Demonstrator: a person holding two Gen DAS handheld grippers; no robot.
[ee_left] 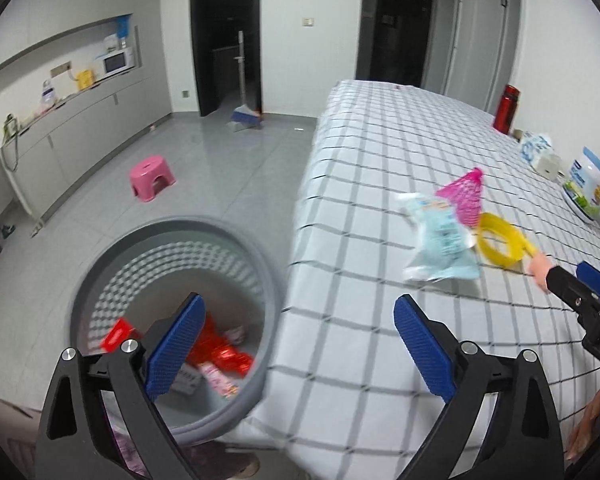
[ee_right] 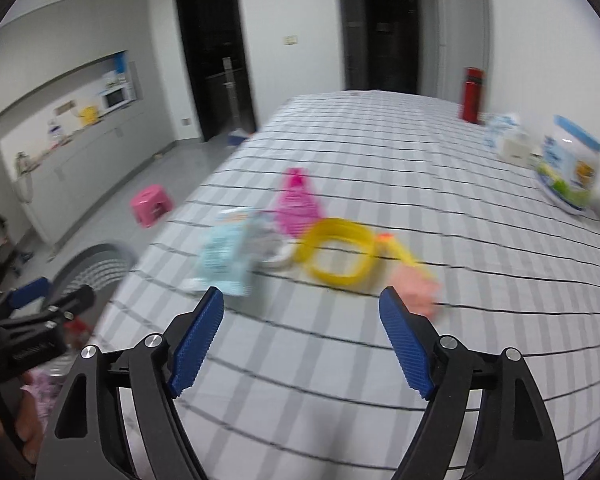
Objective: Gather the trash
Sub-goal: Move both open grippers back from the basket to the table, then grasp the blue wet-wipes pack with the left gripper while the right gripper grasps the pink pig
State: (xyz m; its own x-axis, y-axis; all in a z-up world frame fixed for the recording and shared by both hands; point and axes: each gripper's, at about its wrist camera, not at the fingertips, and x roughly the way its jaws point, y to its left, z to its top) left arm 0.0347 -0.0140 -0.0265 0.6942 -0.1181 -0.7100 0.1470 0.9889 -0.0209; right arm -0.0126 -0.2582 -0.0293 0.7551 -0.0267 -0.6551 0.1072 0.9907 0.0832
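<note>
no legible text, labels too blurred

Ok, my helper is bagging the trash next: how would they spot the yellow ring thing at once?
Start at the checked tablecloth, then find the litter cluster near its front right. The yellow tape ring lies flat there, just right of the pale blue wrapper and in front of the pink mesh net. It is the only hollow hoop.

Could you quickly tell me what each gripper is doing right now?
Left gripper: open, holding nothing, by the bin.
Right gripper: open, holding nothing, over the table.
</note>
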